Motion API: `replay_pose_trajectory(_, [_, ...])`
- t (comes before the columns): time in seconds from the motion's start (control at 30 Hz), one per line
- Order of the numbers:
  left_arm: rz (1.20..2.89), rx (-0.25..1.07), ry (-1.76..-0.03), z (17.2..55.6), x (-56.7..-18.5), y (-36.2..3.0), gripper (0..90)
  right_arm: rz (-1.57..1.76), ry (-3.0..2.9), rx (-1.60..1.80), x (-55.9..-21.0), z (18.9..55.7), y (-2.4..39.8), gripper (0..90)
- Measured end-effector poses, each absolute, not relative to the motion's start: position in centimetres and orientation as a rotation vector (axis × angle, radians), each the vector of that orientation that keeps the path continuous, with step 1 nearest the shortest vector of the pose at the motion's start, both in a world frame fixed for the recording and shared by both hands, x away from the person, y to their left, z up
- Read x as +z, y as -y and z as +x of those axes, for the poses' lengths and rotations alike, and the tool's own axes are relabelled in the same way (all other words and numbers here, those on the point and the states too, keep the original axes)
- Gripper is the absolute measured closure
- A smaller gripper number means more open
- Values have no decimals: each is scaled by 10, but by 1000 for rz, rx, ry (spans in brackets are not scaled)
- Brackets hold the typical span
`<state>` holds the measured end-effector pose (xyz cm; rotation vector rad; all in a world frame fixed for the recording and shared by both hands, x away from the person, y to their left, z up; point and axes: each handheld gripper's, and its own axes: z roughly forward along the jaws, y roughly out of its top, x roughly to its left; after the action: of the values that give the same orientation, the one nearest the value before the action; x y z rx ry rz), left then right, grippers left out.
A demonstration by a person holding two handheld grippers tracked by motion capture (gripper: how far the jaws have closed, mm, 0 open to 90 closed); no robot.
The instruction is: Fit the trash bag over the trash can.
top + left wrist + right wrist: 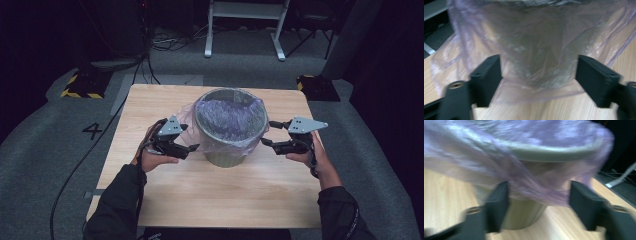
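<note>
The light wooden bench (210,195) carries a round grey-green plastic bin (227,150) near its middle. A thin, translucent purple plastic bag (227,117) lines the bin, folded over the rim and hanging loosely down the outside. The left tool (192,147) sits just beside the bin's left, the right tool (265,134) just beside its right; both tools stand spread wide, their 2 jaws gripping nothing.

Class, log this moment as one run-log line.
left gripper: open, beside bag | right gripper: open | purple bag: lining bin, draped over rim
</note>
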<state>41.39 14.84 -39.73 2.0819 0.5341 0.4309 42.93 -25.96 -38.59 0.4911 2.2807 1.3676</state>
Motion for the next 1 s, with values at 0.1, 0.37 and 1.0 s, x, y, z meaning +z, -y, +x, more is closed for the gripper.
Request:
replay_pose_trajectory(0.1, [2107,472,-536,413,-402,-140,431,445,-2313,1326,-391,426,252,622])
replay_pose_trajectory(0.37, [2157,538,-538,412,-420,-136,896,439,-2325,1314,-408,419,250,900])
replay_pose_trajectory(1.0, [2300,496,-651,426,-466,-137,899,665,-2463,1208,-470,439,252,900])
